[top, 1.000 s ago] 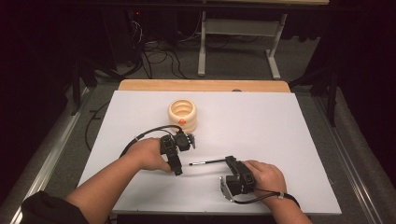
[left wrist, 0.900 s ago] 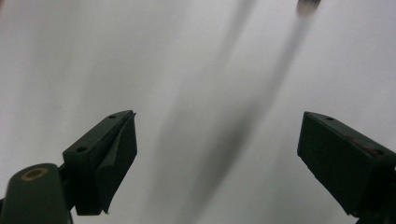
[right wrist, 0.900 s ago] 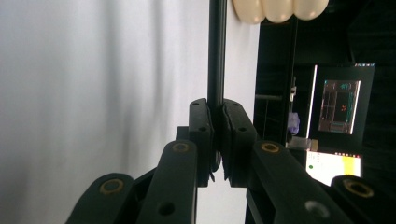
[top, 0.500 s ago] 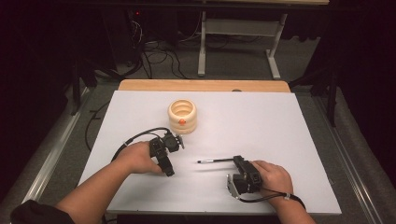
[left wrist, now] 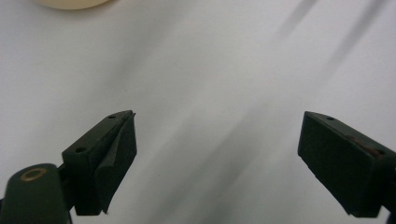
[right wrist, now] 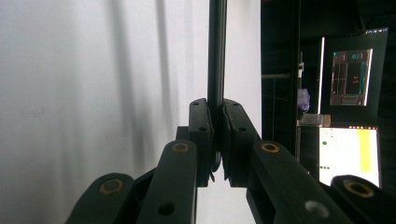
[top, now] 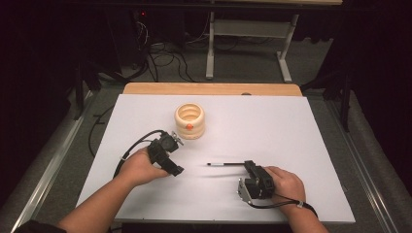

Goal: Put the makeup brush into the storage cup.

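A thin black pen (top: 226, 164) lies level just above the white table top (top: 291, 131), its tip pointing left. My right gripper (top: 248, 166) is shut on the pen's right end. In the right gripper view the pen (right wrist: 217, 56) runs straight up from between the pressed jaws of the right gripper (right wrist: 215, 122). My left gripper (top: 178, 155) sits left of the pen tip, open and empty. In the left gripper view the left gripper (left wrist: 217, 158) shows its jaws standing wide apart over bare table. A cream ribbed holder (top: 189, 120) with an orange dot stands behind it.
A wooden strip (top: 214, 89) borders the table's far edge. Beyond it are a desk frame and cables on the floor (top: 165, 53). Lit screens (right wrist: 350, 154) show at the right of the right gripper view. The holder's rim (left wrist: 70, 3) peeks in at the top of the left gripper view.
My left hand has drawn its open gripper leftward, away from the pen tip. The right gripper with the pen has barely shifted.
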`<state>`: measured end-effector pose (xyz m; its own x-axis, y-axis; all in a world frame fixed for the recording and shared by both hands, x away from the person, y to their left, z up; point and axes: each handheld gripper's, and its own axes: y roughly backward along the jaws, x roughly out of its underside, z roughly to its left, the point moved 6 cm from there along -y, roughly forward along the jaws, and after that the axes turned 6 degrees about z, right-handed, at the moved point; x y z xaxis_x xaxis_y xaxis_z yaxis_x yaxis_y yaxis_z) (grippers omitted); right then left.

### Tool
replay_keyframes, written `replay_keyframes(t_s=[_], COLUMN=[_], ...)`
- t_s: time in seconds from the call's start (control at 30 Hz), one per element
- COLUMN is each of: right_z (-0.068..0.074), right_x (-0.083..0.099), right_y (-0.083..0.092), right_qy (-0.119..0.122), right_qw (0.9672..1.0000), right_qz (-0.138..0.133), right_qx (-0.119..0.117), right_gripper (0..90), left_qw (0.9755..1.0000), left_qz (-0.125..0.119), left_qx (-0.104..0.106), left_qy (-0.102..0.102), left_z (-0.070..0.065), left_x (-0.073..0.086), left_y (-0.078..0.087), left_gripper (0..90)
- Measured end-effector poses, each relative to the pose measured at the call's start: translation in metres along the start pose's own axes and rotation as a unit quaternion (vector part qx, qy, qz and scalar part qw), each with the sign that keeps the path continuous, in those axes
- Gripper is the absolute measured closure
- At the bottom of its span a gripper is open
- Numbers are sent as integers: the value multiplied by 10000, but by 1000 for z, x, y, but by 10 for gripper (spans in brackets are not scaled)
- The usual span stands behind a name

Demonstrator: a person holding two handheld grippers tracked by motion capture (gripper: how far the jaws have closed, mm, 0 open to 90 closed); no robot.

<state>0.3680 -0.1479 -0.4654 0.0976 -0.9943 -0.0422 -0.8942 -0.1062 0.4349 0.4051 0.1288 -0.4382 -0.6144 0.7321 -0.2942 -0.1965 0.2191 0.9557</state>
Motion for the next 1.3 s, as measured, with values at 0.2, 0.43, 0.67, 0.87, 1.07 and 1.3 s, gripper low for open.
replay_keyframes(t_s=[0.2, 0.43, 0.67, 0.87, 1.07, 1.3], right_z=[-2, -1, -2, -3, -2, -3], right_x=[0, 1, 1, 2, 2, 3], right_y=[-1, -1, -1, -1, -2, -1], right_qy=[-42, -206, -268, -303, -391, -595], right_qw=[10000, 9998, 9996, 9995, 9992, 9982], right_qz=[-56, -13, -40, -46, -45, -80], right_qx=[-9, -20, -12, -10, -39, -88], right_gripper=[861, 861, 861, 861, 861, 861], left_qw=[9981, 9889, 9805, 9715, 9616, 9495], left_qz=[-512, -1268, -1705, -2103, -2429, -2772], left_qx=[-93, -168, -212, -220, -236, -230], left_qy=[325, 754, 952, 1071, 1257, 1451], left_z=[4, 6, 5, 6, 6, 5], left_x=[5, 9, 12, 14, 19, 24], left_y=[0, 2, 1, 0, -3, -6], left_gripper=[116, 108, 105, 105, 105, 105])
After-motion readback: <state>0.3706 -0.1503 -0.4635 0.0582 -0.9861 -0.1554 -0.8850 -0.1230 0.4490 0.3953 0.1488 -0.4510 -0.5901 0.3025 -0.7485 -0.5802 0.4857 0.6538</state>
